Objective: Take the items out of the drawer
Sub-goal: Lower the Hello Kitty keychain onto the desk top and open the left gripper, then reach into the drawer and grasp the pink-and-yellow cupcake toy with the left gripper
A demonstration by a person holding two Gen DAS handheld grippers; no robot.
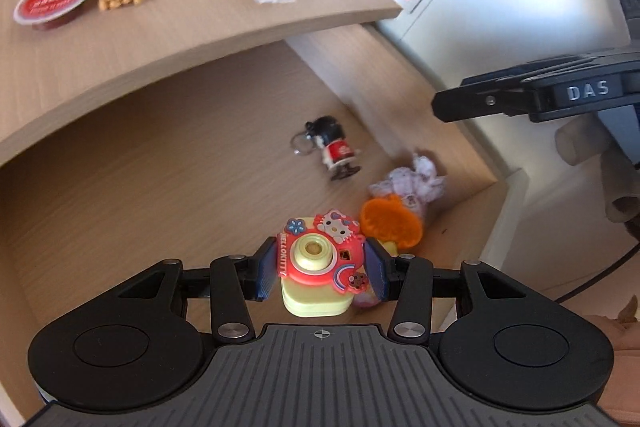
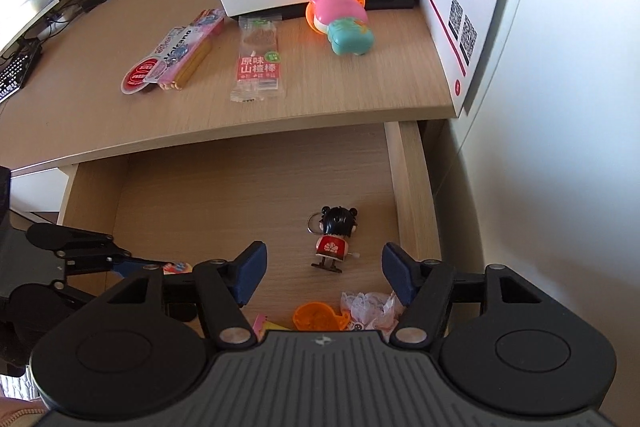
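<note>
Nearest the lens, left view: left gripper [image 1: 322,267] w/ blue fingers [image 1: 266,273] flanking the yellow Hello Kitty toy camera [image 1: 320,265], one pad each side. Pads look to be touching its red face, but firm pinch vs. just bracketing: cannot tell for sure. Toy sits low in the open drawer [image 1: 160,167], near front. Likely step: securing this toy for lift-out; several items already up on the counter [image 1: 180,23].

Left to right inside the drawer: toy camera, then black-haired doll keychain [image 2: 334,241] standing mid-floor, orange plastic piece [image 1: 390,225] just beside the camera, lacy wrapped item [image 1: 416,181] in the right front corner against the side wall.

Right gripper [image 2: 322,273] hovering above, fingers [image 2: 250,273] spread wide, nothing between the pads; doll keychain lies framed between them, below. Prob. next pick for that hand.

Next move calls for: confirm grip on camera, lift straight up, then forward over the counter lip.

Edges/room: counter edge overhangs drawer's rear, so rise before heading back. Right drawer wall [image 2: 412,187] close to keychain and lace item, tight on that side. Left half of drawer floor bare, ample room. Two grippers near each other; stagger lifts.
</note>
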